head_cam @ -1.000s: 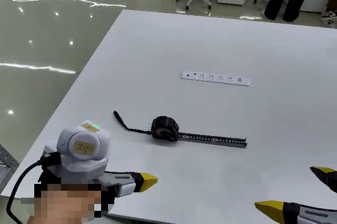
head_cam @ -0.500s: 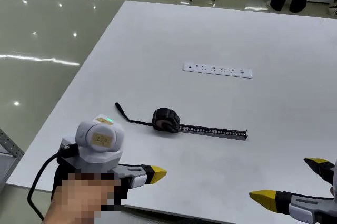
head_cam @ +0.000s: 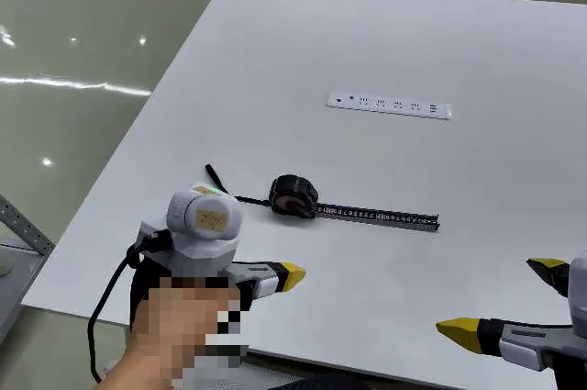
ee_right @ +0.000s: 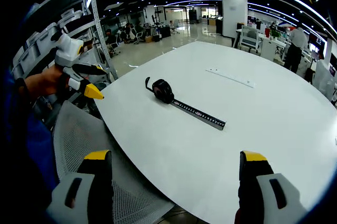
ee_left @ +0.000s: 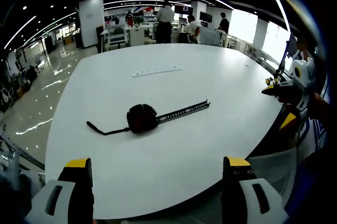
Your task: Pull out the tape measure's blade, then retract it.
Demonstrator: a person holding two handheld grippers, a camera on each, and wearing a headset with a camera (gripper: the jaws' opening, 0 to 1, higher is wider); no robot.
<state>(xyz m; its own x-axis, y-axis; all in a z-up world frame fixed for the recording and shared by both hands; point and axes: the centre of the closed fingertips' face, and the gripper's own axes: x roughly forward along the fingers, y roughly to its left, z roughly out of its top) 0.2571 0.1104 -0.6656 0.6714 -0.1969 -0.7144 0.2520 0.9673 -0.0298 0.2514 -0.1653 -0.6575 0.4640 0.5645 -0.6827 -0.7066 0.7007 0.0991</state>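
- The left gripper point(ee_left: 158, 163) is hovering nearest, at the table edge, with its jaws standing wide open and gripping nothing.
- The right gripper point(head_cam: 503, 296) is hanging at about 3 o'clock from the left one, also open and empty, and well apart from the work.
- The tape measure point(head_cam: 293, 195) is lying on the white table point(head_cam: 477, 32), at about 12 o'clock from the left gripper and near it, but nothing is touching it.
- Its blade point(head_cam: 378, 217) is lying flat and already partly out, running from the case toward 3 o'clock. A black strap point(head_cam: 223, 184) is trailing toward 9 o'clock.
- I am judging that the step in hand is the reach. To do it well, the left gripper is needing to close on the case from above and pin it, so it is not sliding.
- The right gripper is then needing to take the blade near its far end point(head_cam: 435, 223), across the thin edges, and pull straight toward 3 o'clock without bending it.
- For retracting, guiding the blade slowly is looking safer than letting it snap.
- A power strip point(head_cam: 389, 105) is lying farther, at about 1 o'clock from the case.
- Counting: two grippers, one tape measure with one blade and one strap, one power strip, one table.
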